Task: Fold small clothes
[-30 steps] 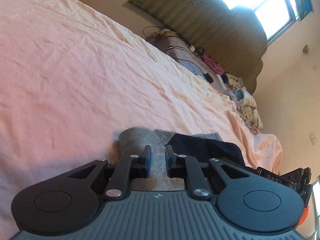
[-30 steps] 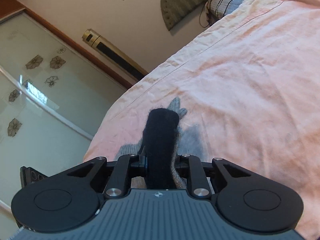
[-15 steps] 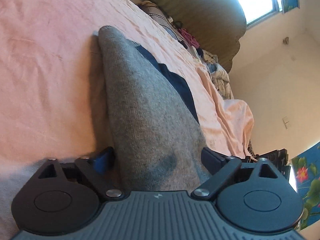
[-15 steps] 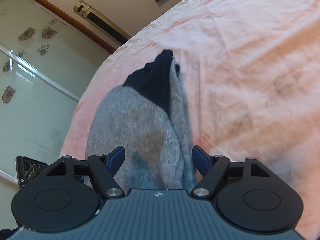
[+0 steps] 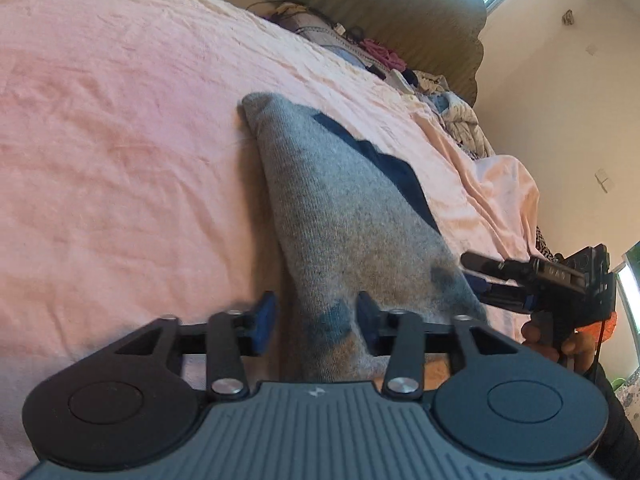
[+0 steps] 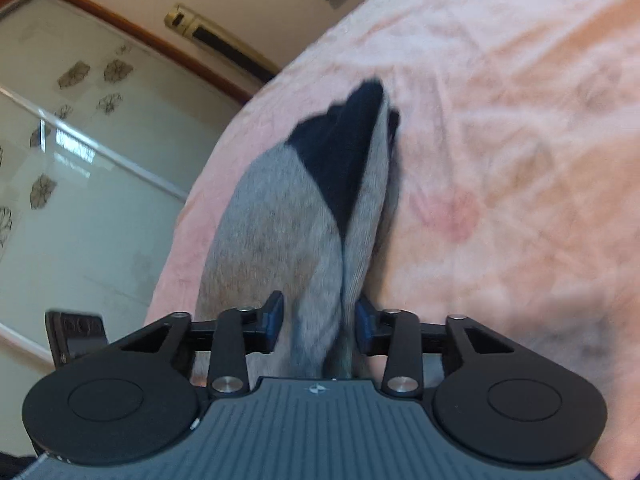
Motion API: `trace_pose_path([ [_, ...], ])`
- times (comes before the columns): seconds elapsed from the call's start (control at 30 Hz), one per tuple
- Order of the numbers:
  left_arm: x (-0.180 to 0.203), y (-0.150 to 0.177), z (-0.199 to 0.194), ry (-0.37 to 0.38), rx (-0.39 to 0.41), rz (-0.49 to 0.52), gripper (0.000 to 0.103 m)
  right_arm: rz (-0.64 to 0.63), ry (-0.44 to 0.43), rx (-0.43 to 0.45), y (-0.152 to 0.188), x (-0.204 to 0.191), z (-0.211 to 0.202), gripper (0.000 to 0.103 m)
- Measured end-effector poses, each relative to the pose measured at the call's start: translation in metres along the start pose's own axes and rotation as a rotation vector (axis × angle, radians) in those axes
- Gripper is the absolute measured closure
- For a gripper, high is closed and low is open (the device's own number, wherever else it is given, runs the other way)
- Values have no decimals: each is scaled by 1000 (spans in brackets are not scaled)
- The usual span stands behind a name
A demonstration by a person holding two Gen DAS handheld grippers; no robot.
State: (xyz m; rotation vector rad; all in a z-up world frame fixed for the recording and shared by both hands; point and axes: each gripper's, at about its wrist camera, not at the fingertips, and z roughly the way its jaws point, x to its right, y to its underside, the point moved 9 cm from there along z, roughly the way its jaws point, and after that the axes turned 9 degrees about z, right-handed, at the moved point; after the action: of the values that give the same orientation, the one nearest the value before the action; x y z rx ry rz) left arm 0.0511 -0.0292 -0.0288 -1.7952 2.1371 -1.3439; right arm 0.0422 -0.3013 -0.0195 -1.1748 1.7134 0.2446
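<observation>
While it lies stretched out on the pink bedsheet (image 5: 120,128), the grey sock (image 5: 344,208) with its dark navy patch (image 5: 396,168) runs lengthwise away from both cameras, its near end reaching in between the fingers of each gripper. In the right wrist view the navy part sits at the far end of the sock (image 6: 280,248), and a fold or second layer rises along its right edge.

The left gripper (image 5: 316,320) has its jaws apart and opening; the sock passes between them, with a clear gap beside the blue pad on the left, and the right pad at the cloth's surface without visibly squeezing it. The right gripper (image 6: 318,320) straddles the sock's near end with its jaws closing; the pads stand just beside the cloth on either side, and no pinch is visible.

In the left wrist view the right gripper appears at the right edge, held by a hand (image 5: 560,344). Beyond the bed are a padded headboard (image 5: 400,4), heaped clothes (image 5: 452,108), a bright window, and glass doors (image 6: 80,160) with flower patterns.
</observation>
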Motion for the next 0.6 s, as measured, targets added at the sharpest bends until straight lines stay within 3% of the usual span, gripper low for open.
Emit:
trace_pose_path([
  [0.03,-3,-4,-4,-12,31,-5,10,11,-12,35,-14,-3,-2,42],
  [0.13,-5,-18,3,-22,94,-35,7,27,-11,46,-52,-8,16,43],
  [0.23,-5,-16,24,-37,81,-39,7,9,75,-14,-66,-8,54,42],
  [0.3,-2,-9,35,-59,80,-6,7,-31,180,-44,-67,-2,77,44],
  [0.37,5,-5,37,-91,80,61,7,-69,176,-53,-65,-2,84,92],
  [0.43,6,-3,35,-91,73,81,7,-49,189,-32,-69,13,82,93],
  [0.53,-3,-11,32,-55,64,24,7,-11,144,-4,-63,22,75,93],
  [0.6,-12,-25,34,-24,70,-42,7,2,129,9,-60,16,64,74],
])
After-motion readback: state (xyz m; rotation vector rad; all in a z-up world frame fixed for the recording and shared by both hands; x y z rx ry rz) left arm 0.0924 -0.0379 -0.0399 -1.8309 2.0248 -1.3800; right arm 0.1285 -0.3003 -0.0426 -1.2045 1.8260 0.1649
